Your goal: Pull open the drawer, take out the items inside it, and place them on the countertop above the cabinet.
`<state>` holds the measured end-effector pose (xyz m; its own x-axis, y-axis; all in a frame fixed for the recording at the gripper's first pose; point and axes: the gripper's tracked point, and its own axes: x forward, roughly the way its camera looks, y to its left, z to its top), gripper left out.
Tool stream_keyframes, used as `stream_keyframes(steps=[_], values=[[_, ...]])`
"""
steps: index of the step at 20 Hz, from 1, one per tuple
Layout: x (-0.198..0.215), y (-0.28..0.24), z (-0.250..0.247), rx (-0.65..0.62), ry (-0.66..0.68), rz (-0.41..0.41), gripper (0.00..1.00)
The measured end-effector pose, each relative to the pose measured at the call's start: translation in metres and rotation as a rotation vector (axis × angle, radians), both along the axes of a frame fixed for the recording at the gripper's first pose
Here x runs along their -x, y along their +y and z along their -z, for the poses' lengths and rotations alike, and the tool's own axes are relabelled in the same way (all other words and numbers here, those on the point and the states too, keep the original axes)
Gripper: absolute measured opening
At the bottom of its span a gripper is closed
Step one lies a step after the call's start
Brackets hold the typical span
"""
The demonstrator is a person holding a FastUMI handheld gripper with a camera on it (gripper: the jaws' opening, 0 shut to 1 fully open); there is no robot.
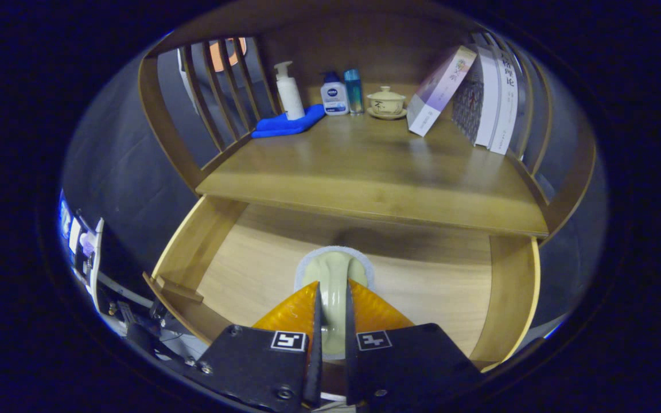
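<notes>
A: What is the tool (pixel 333 307) doing?

B: Its two orange fingers (pixel 293 312) stand narrow, pressed on either side of a pale green brush (pixel 333 281). The handle runs up between them, and the white head pokes out just ahead of the tips, toward 12 o'clock.

A: And where does the brush sit?

B: Over the open drawer (pixel 238 258). The drawer is pulled out toward the tool, with its wooden floor bare around the brush. Whether the head rests on that floor or hangs above it cannot be told.

A: What lies beyond the drawer?

B: The bench (pixel 365 178), straight on at 12 o'clock, with its front edge overhanging the back of the drawer. Slatted wooden rails close it in at 10 and 2 o'clock.

A: What stands on it?

B: At 11 o'clock from the brush a blue cloth (pixel 287 124) lies by the left rail, and a white pump bottle (pixel 288 92) stands upright on it. Just to the right of that are a white bottle with a blue cap (pixel 334 94) and a slim blue bottle (pixel 353 92), close together. Near 12 o'clock a cream lidded cup (pixel 387 101) sits on its saucer.

A: And to the right?

B: At 1 o'clock books (pixel 494 97) stand by the right rail. One book (pixel 441 89) tilts, its top leaning on the rest.
</notes>
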<state>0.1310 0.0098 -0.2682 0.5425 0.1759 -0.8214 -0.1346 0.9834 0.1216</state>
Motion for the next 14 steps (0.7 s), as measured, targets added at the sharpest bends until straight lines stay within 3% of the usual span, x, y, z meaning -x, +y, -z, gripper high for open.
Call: stream_keyframes(steps=[14], values=[[-0.089, -0.004, -0.076, 0.085, -0.117, 0.072, 0.19]])
